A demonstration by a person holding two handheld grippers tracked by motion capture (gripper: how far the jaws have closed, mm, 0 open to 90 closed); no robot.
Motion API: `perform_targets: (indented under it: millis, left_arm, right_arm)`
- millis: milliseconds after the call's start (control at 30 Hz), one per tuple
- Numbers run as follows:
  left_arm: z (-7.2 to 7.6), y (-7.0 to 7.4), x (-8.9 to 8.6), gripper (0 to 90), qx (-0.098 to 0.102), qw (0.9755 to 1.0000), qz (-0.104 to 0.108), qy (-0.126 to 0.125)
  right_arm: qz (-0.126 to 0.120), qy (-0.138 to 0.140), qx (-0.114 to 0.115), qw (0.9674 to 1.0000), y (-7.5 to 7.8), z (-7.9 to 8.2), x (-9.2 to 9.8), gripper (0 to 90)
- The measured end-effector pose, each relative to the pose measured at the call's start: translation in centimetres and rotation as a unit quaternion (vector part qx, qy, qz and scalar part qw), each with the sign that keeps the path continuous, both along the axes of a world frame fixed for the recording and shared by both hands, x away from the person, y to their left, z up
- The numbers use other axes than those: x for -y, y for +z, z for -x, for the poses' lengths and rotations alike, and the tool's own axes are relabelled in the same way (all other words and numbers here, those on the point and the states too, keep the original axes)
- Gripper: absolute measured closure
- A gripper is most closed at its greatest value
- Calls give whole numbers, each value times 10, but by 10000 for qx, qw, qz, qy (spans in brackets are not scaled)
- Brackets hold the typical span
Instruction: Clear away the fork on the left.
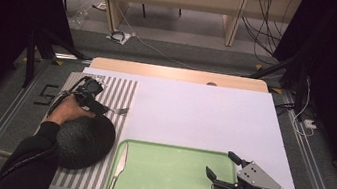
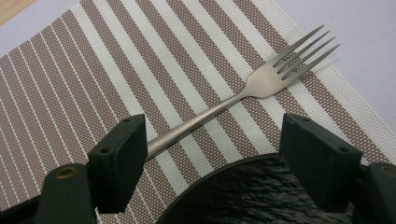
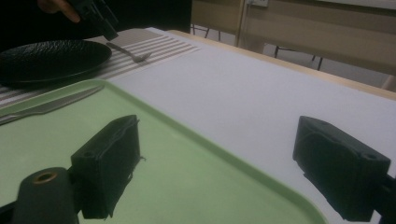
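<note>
A steel fork [image 2: 261, 84] lies on the striped placemat [image 2: 93, 70], tines toward the white board. My left gripper [image 2: 215, 135] is open just above it, and the handle's end meets the inner face of one jaw. In the high view the left gripper [image 1: 102, 108] hovers at the far rim of the black plate [image 1: 84, 140], beside the fork [image 1: 122, 111]. My right gripper [image 1: 221, 164] stands open with nothing in it, over the right part of the green tray [image 1: 168, 185]. A knife [image 1: 119, 165] rests along the tray's left edge.
The white board [image 1: 204, 115] covers the table behind the tray. In the right gripper view the tray's rim [image 3: 196, 135] runs between the jaws, with the knife [image 3: 46, 106], the plate [image 3: 51, 58] and the fork [image 3: 133, 55] farther off. Cables lie on the floor beyond.
</note>
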State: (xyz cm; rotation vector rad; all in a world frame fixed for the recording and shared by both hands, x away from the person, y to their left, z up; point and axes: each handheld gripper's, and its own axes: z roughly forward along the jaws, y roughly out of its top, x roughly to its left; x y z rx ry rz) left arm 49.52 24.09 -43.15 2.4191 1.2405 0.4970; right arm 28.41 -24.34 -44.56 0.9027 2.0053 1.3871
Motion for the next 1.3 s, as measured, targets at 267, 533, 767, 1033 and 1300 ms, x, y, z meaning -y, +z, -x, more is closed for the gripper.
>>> perform_targets:
  millis: [267,533,767,1033,1300]
  left_arm:
    - [-9,0,-2,233,-40,9999,-130,-50]
    - [-17,-5,1,241,-157,9996,-218,-120]
    - [-23,-10,4,261,-287,9992,-229,-176]
    - [-28,-17,4,293,-438,9983,-277,-250]
    - [-32,-21,3,353,-538,9969,-419,-382]
  right_arm:
    - [-25,-7,4,10000,0,0,0,157]
    - [-22,0,15,10000,0,0,0,157]
    - [-15,4,11,10000,0,0,0,157]
    - [-22,7,16,10000,0,0,0,157]
    - [-3,12,6,10000,0,0,0,157]
